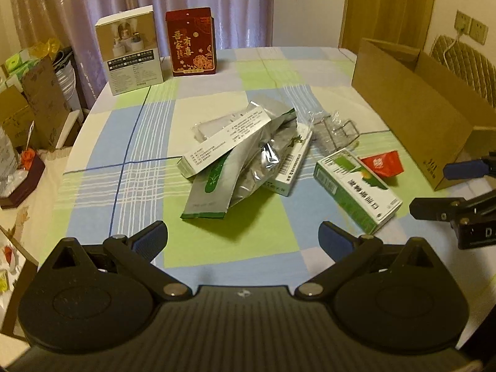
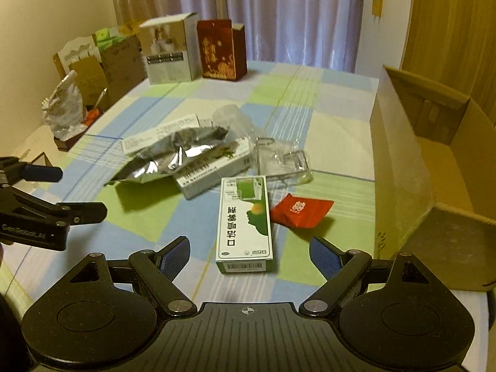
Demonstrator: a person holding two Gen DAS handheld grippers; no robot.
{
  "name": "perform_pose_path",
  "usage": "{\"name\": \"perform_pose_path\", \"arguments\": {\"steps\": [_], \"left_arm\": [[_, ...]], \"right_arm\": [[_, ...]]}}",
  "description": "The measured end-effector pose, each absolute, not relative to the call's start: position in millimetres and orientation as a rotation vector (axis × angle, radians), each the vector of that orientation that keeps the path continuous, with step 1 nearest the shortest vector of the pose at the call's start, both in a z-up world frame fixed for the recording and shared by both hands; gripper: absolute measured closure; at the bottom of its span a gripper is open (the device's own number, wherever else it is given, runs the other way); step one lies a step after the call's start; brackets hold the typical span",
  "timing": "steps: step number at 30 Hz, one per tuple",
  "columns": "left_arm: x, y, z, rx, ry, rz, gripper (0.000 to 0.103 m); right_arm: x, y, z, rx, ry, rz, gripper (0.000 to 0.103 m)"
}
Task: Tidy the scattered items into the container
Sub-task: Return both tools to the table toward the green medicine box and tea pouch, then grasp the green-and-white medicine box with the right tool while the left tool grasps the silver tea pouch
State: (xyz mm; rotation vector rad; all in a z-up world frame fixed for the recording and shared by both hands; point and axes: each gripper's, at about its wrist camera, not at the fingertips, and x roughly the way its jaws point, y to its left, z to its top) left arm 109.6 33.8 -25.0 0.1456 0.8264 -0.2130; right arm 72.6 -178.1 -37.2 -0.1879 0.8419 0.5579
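A brown cardboard box (image 2: pixel 403 167) is seen standing open at the right of the counter (image 2: pixel 148 217), nothing visible inside. A green-and-white carton (image 2: pixel 245 226) lies flat beside a red packet (image 2: pixel 300 210), which sits nearest the box. Farther left, a long white carton (image 1: pixel 226 141) rests tilted across silver foil pouches (image 1: pixel 223 179) and another white carton (image 1: pixel 291 167). Clear plastic packaging (image 2: pixel 282 161) lies behind.
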Motion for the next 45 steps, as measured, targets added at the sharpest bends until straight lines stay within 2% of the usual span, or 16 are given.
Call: {"name": "perform_pose_path", "arguments": {"steps": [13, 21, 22, 23, 24, 29, 30, 35, 37, 39, 45], "left_arm": [[139.4, 19.7, -44.7, 0.388, 0.774, -0.338, 0.002], [147.4, 16.6, -53.6, 0.451, 0.739, -0.413, 0.009], [148.8, 16.9, -54.2, 0.447, 0.741, -0.419, 0.01], [149.8, 17.2, -54.5, 0.445, 0.742, -0.423, 0.011], [151.2, 17.2, -55.1, 0.446, 0.745, -0.427, 0.011], [156.2, 17.5, -57.0, 0.437, 0.751, -0.431, 0.013], [157.7, 17.0, -57.3, 0.437, 0.751, -0.428, 0.014], [169.4, 13.8, -61.9, 0.426, 0.783, -0.397, 0.039], [173.6, 12.4, -63.8, 0.434, 0.785, -0.379, 0.042], [176.4, 9.3, -67.2, 0.461, 0.788, -0.369, 0.05], [178.4, -3.9, -79.7, 0.583, 0.753, -0.355, 0.051]], "right_arm": [[102.9, -159.7, -68.2, -0.197, 0.899, 0.588, 0.014], [120.8, -150.1, -87.8, -0.243, 0.904, 0.583, 0.014], [123.2, -149.0, -90.0, -0.25, 0.906, 0.584, 0.018], [125.5, -148.0, -92.3, -0.255, 0.911, 0.588, 0.033], [128.2, -146.1, -95.0, -0.263, 0.926, 0.594, 0.036], [134.0, -142.5, -101.3, -0.28, 0.943, 0.588, 0.037], [134.9, -143.0, -102.3, -0.276, 0.948, 0.588, 0.045], [133.1, -145.2, -102.9, -0.275, 0.954, 0.596, 0.045], [132.5, -145.9, -102.8, -0.276, 0.955, 0.597, 0.045], [131.6, -147.8, -102.5, -0.27, 0.958, 0.595, 0.045], [130.1, -150.0, -102.1, -0.252, 0.962, 0.591, 0.045]]}}
